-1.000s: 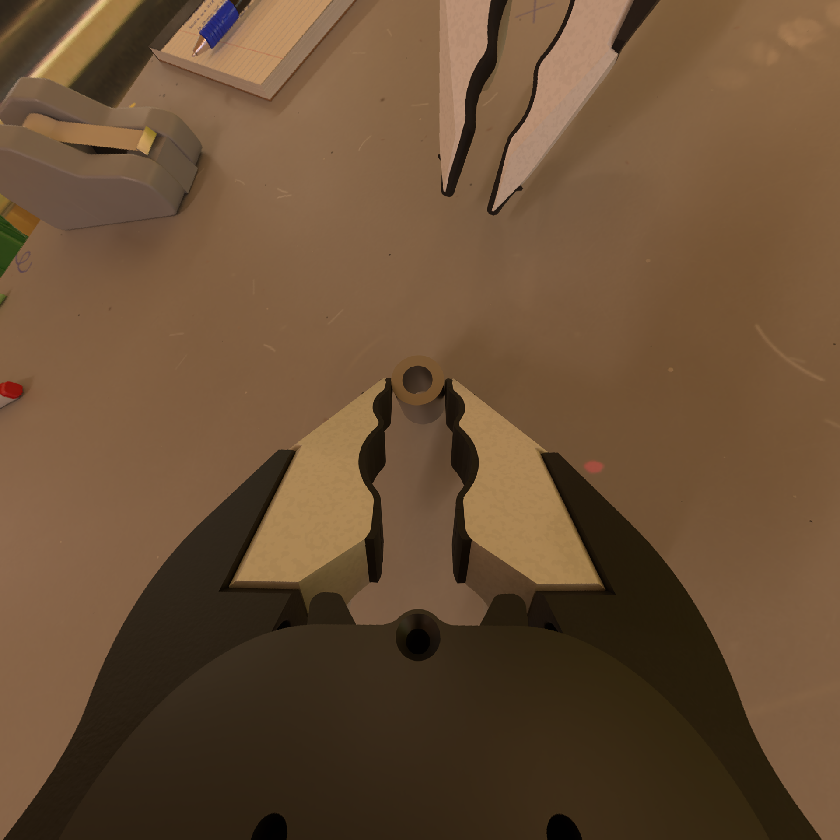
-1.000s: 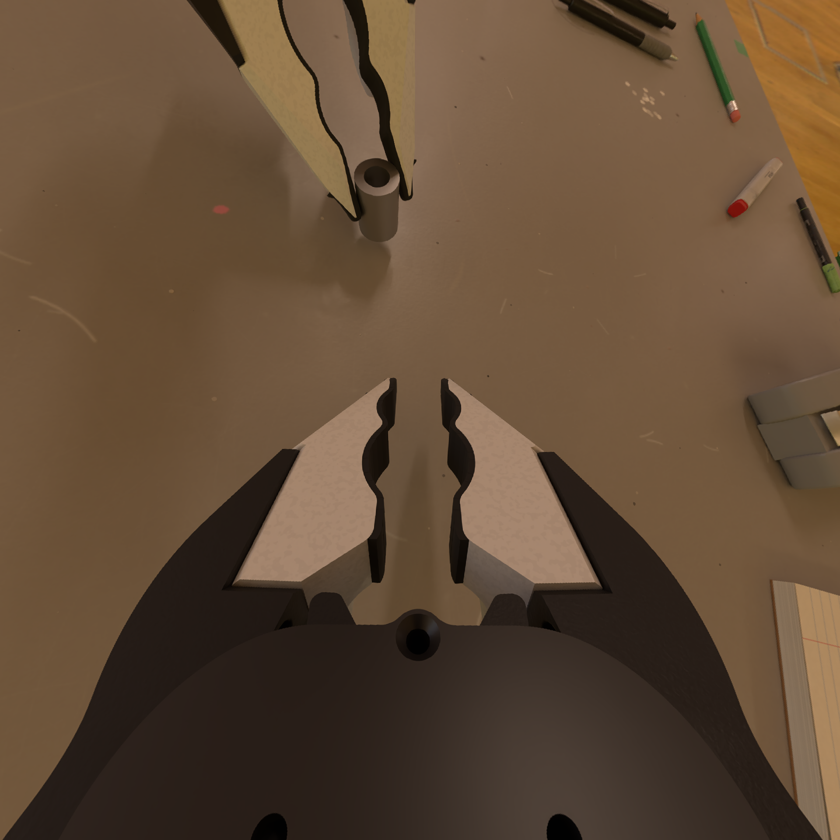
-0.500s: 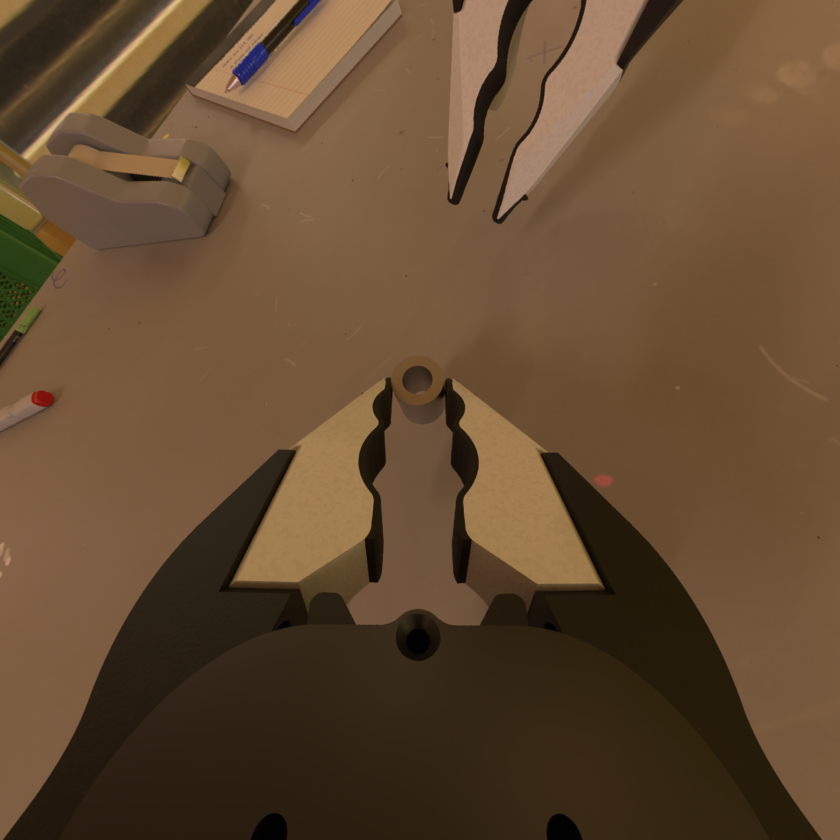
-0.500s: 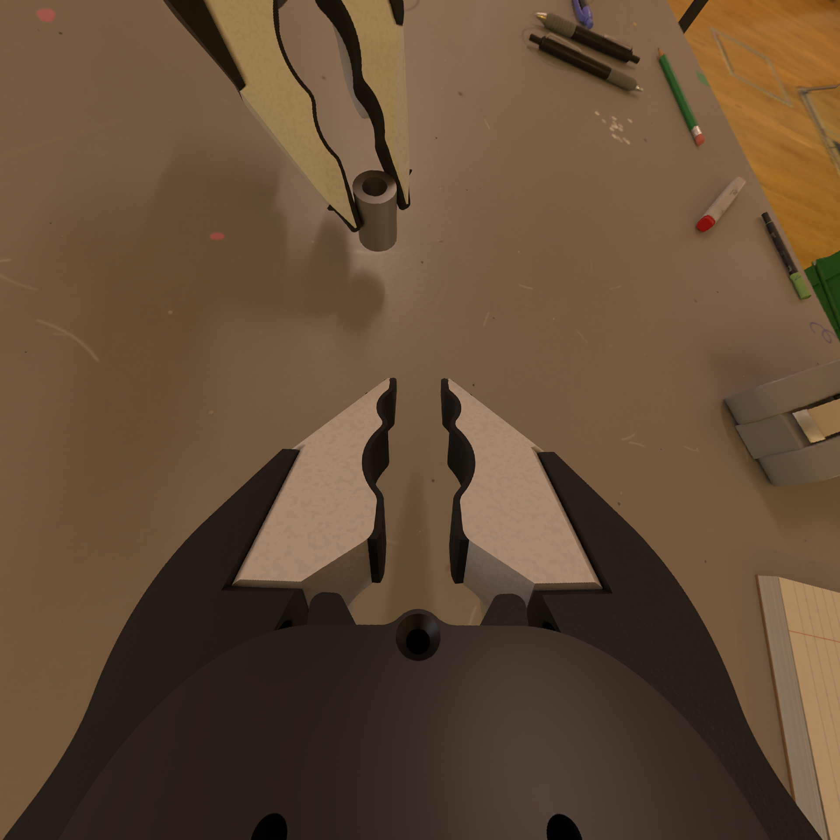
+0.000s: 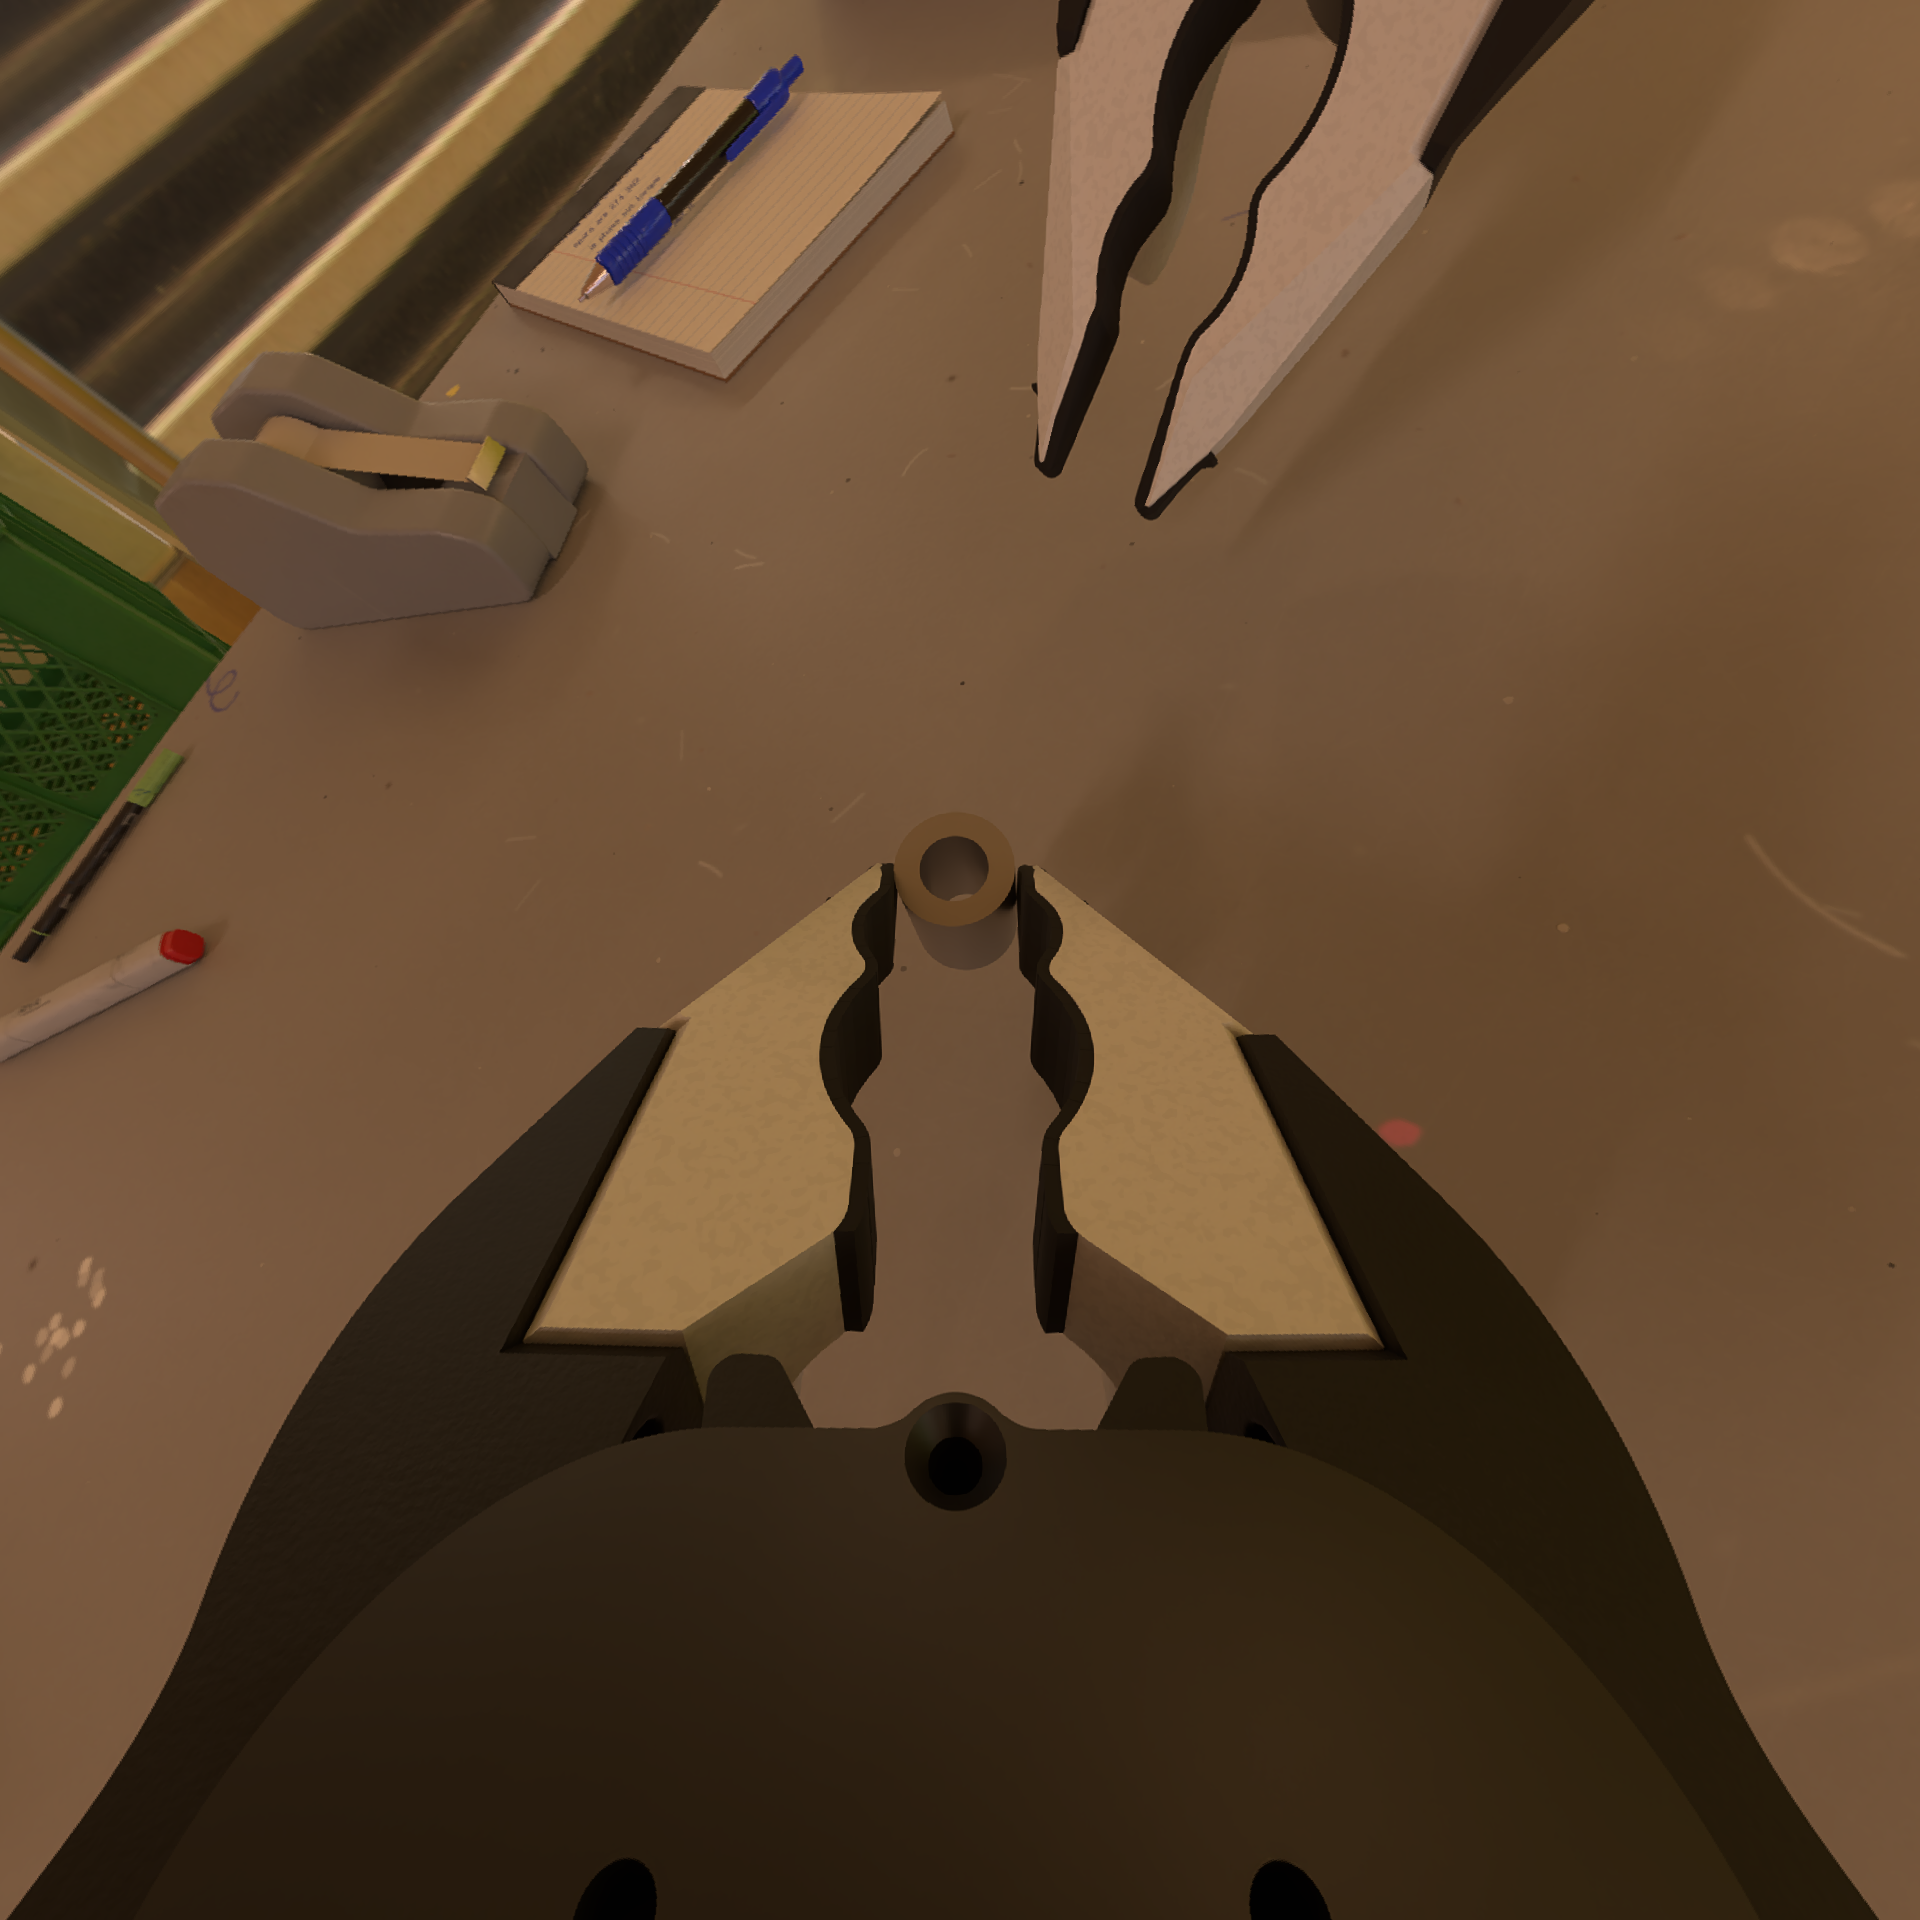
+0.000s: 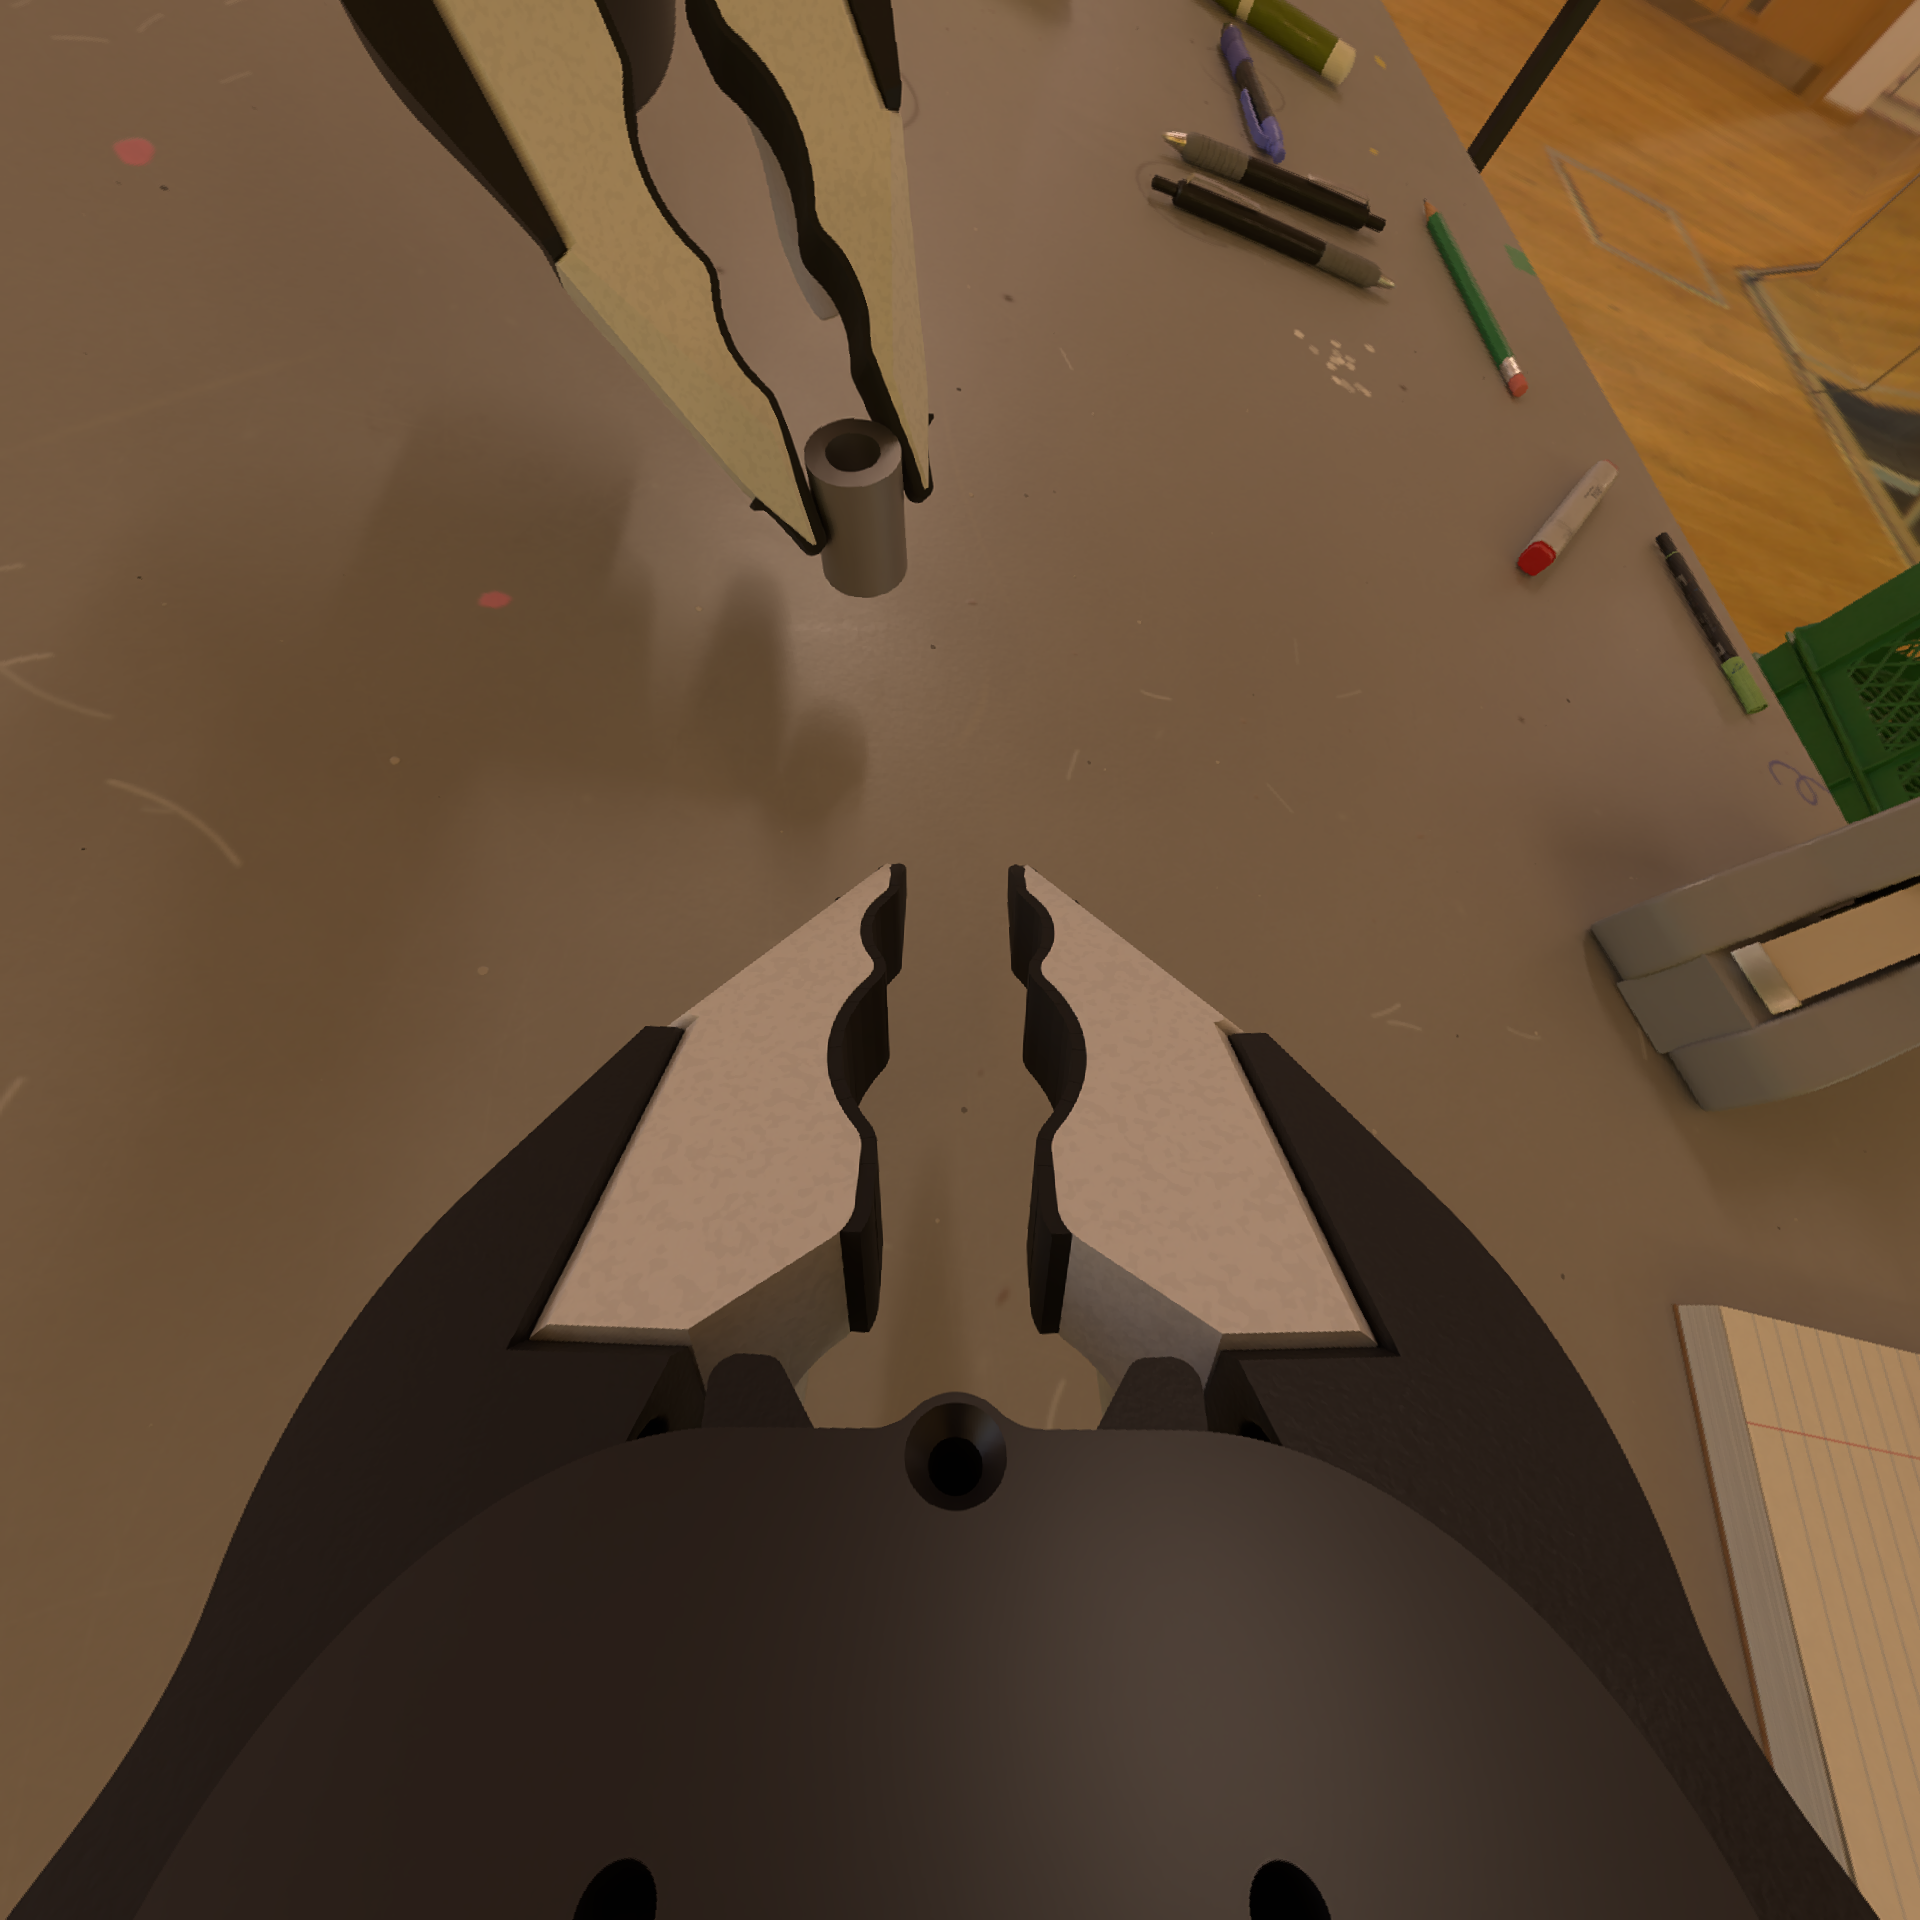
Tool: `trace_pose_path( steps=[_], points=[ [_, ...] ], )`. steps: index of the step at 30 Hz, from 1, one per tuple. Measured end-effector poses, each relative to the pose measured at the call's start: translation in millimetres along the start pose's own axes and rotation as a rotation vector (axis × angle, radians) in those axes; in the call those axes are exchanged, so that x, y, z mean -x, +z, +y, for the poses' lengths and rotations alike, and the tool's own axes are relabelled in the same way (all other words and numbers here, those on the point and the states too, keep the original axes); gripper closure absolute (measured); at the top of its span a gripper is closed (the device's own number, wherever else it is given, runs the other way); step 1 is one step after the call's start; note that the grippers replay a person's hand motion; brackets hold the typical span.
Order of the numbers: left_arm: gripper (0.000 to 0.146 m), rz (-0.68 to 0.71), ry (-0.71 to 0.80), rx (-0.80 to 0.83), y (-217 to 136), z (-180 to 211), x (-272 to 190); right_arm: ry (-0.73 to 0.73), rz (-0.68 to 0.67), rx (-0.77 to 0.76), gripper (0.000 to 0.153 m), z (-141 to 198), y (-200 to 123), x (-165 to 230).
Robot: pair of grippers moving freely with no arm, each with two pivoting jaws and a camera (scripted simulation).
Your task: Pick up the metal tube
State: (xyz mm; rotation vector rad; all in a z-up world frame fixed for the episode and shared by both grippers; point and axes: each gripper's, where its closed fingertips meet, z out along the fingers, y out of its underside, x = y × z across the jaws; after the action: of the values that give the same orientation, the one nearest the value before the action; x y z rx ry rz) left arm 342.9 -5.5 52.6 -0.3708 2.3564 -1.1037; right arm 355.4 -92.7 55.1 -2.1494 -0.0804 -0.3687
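Left gripper (image 5: 954, 883) fingers clamp the tube (image 5: 954, 891), lifted off the counter (image 5: 1455, 727); right gripper (image 6: 956, 883) fingers slightly apart, empty.

Warm, dim light throughout. Soft blurred shadows lie on the tabletop (image 6: 312, 935) below the tube (image 6: 860, 509). Focus is sharp; wide-angle bending stretches the edges.
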Motion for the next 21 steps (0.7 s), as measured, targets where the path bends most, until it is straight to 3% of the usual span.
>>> trace_pose_path(
  steps=[21],
  points=[
    [0.123,-0.149,0.158,-0.034,-2.3,-18.0,14.0,0.008,0.056,-0.041,0.133,-6.4,-6.4,-11.2]
  ],
)
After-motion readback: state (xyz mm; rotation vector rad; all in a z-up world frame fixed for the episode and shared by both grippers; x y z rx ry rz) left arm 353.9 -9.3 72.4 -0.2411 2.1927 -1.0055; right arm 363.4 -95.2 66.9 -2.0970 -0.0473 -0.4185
